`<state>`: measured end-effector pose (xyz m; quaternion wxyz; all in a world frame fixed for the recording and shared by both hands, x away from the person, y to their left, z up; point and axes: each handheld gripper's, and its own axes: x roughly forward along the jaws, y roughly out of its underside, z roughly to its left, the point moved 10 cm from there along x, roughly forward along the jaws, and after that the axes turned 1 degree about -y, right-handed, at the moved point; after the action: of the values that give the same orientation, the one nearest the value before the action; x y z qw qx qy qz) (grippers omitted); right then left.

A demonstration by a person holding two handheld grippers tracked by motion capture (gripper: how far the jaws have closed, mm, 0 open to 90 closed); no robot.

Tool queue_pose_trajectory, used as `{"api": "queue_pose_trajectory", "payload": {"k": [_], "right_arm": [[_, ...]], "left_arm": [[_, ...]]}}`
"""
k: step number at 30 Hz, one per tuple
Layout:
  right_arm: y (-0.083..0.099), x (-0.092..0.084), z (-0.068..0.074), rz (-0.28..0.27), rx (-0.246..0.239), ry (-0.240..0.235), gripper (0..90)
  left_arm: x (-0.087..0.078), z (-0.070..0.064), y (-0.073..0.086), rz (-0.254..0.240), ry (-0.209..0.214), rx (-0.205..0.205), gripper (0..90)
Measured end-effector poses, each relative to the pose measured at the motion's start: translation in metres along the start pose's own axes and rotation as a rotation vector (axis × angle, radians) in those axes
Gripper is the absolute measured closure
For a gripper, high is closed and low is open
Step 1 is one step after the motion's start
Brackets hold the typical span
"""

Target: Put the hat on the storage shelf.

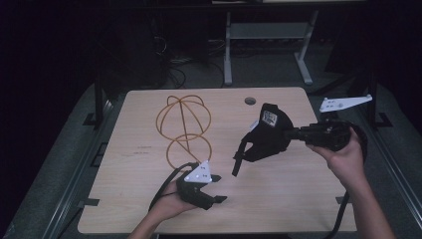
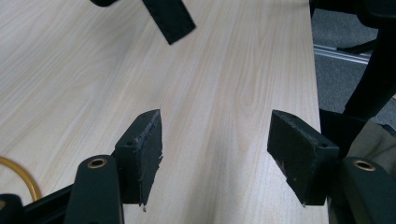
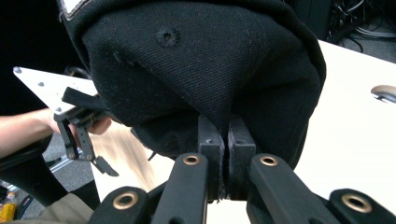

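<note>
High view: the right gripper (image 1: 290,133) holds a black cap (image 1: 266,134) above the table (image 1: 129,164), jaws pinched on its cloth. The cap looks light and soft, its strap (image 1: 239,159) dangling; the brim is the stiffer hold. The left gripper (image 1: 211,191) rests with jaws spread, empty.

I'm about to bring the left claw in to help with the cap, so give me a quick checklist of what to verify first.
1. Right claw pinching the black cap: ok, jaws shut on the fabric.
2. Cap lifted off the table: ok, it hangs above the wood.
3. Left claw open and holding nothing: ok, bare wood between the jaws.
4. Cap's strap hanging free toward the left claw: ok.
5. Orange cable away from the cap: ok, it lies coiled to the left.
6. Strength of the pinch: cannot tell.
</note>
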<state>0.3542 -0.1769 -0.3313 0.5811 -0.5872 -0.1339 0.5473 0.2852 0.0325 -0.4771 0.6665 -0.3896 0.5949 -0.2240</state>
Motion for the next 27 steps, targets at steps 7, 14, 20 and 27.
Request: {"api": "queue_pose_trajectory", "payload": {"k": [7,14,20,27], "right_arm": [[-0.021,0.012,0.008,0.001,-0.013,-0.027,87.2],[-0.039,0.021,0.016,0.001,-0.036,-0.043,87.2],[-0.062,0.03,0.025,0.004,-0.057,-0.062,87.2],[-0.083,0.039,0.036,0.02,-0.085,-0.065,87.1]], "left_arm": [[-0.001,-0.002,0.0,0.005,-0.003,0.012,35.0],[0.001,-0.005,0.002,0.014,0.004,0.008,34.6],[-0.001,-0.003,0.001,0.011,-0.006,0.017,34.0],[-0.002,-0.002,0.001,0.006,-0.007,0.006,32.6]]}}
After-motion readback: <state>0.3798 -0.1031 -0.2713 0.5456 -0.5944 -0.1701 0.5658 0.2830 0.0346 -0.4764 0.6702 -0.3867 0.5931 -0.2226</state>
